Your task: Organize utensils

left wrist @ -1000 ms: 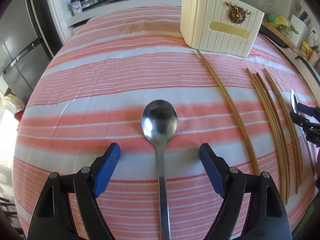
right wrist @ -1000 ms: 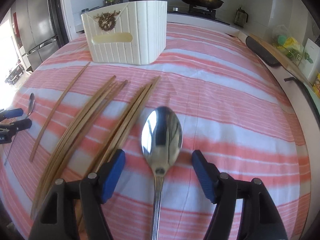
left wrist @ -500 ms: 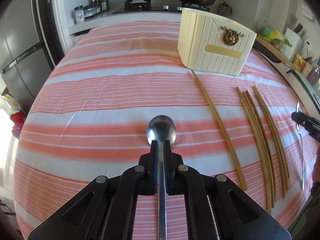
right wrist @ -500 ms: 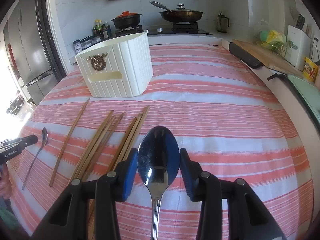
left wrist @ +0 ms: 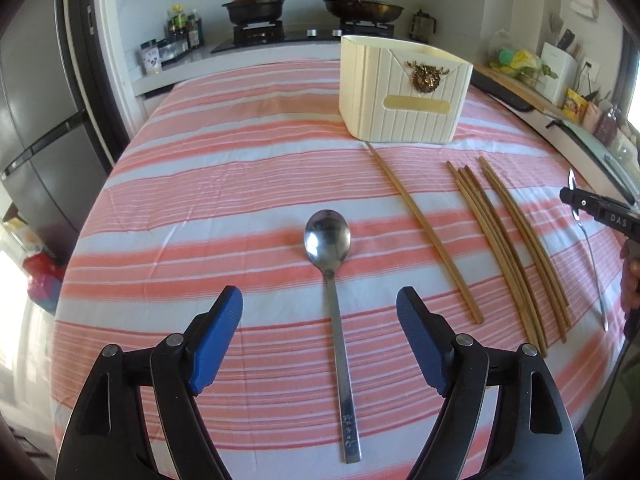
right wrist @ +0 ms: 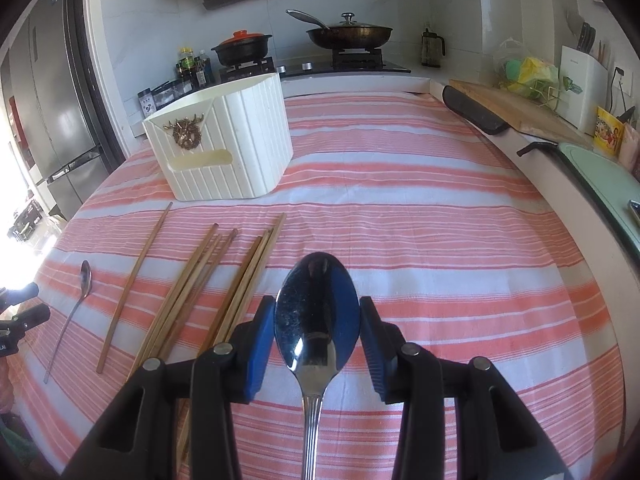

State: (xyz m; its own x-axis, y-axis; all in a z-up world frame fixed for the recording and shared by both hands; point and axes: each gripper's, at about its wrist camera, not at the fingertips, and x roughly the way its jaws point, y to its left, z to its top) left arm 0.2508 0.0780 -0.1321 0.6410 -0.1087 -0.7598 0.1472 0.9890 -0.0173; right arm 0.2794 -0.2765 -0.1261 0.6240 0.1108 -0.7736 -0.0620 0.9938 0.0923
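A steel spoon (left wrist: 327,238) lies flat on the striped cloth, handle toward me. My left gripper (left wrist: 318,300) hangs above its handle; its jaws are opening and the blue pads (left wrist: 218,332) stand wide apart, off the spoon. My right gripper (right wrist: 316,308) is shut on the bowl of a second spoon (right wrist: 316,304), held off the cloth. A white ribbed holder (left wrist: 404,96) (right wrist: 224,140) stands at the back. Wooden chopsticks (left wrist: 508,248) (right wrist: 192,292) lie between the two grippers, one single stick (left wrist: 424,236) apart from the bunch.
The right gripper (left wrist: 592,208) with its spoon shows at the right edge of the left wrist view. In the right wrist view the left gripper (right wrist: 20,308) sits at the left edge, by the first spoon (right wrist: 84,280). A stove with pots, a cutting board and a fridge surround the table.
The left gripper closed on the spoon's handle, then opened wide and rose, and the spoon stays on the cloth. The right gripper closed on its spoon's bowl and lifted it.
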